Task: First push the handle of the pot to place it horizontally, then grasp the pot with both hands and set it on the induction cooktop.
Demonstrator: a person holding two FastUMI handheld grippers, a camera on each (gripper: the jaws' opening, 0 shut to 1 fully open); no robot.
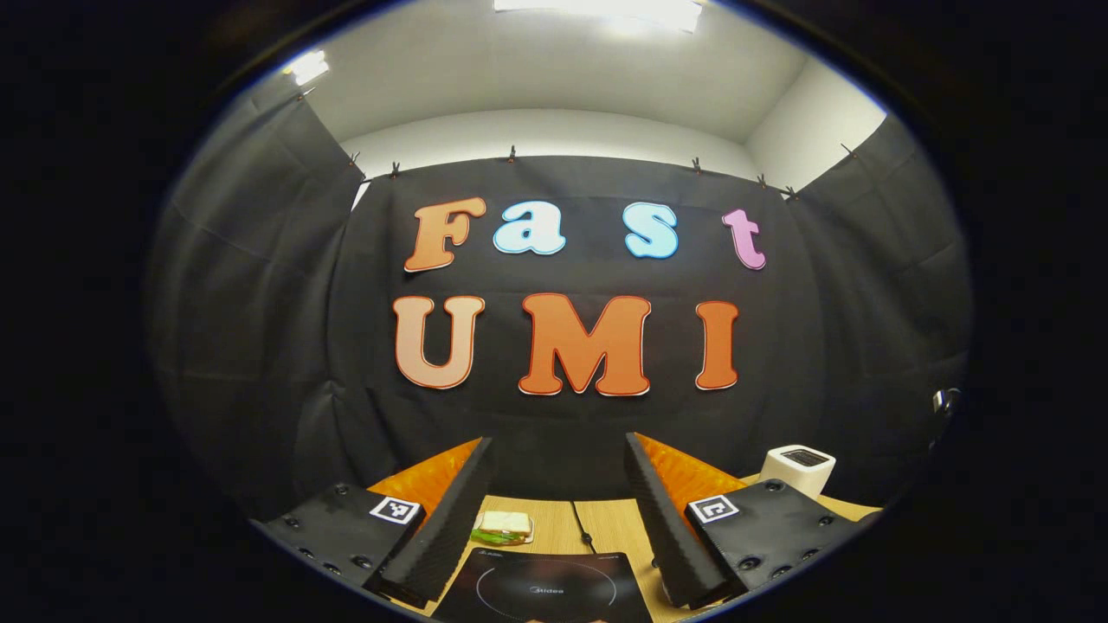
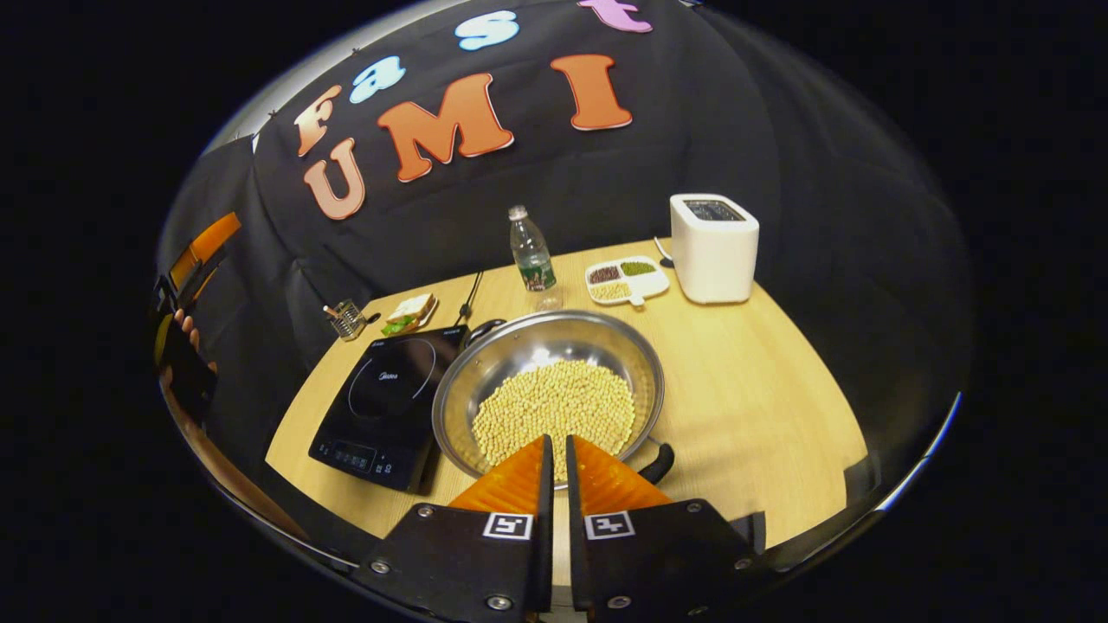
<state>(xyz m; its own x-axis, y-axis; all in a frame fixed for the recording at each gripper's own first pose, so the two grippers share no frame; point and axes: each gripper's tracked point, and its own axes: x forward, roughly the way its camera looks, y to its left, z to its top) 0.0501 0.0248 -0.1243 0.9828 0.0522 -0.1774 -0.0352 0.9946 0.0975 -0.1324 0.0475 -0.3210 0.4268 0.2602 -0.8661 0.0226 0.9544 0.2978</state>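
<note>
A wide steel pot (image 2: 606,346) holding pale beans sits mid-table in the right gripper view, just right of the black induction cooktop (image 2: 381,402). One dark pot handle (image 2: 658,463) points toward the near right, the other (image 2: 485,329) toward the far left. My right gripper (image 2: 555,443) hovers at the pot's near rim, fingers drawn together with nothing between them. My left gripper (image 1: 558,441) is open wide, raised above the cooktop (image 1: 541,593) and facing the back wall. The right gripper view also catches the left gripper (image 2: 186,272), held by a hand, at the far left.
A white toaster (image 2: 714,247) stands at the back right, with a divided dish of grains (image 2: 625,279) and a water bottle (image 2: 531,251) beside it. A sandwich (image 2: 410,311) and a small metal rack (image 2: 346,320) lie behind the cooktop. The wooden table (image 2: 762,407) is bare on the right.
</note>
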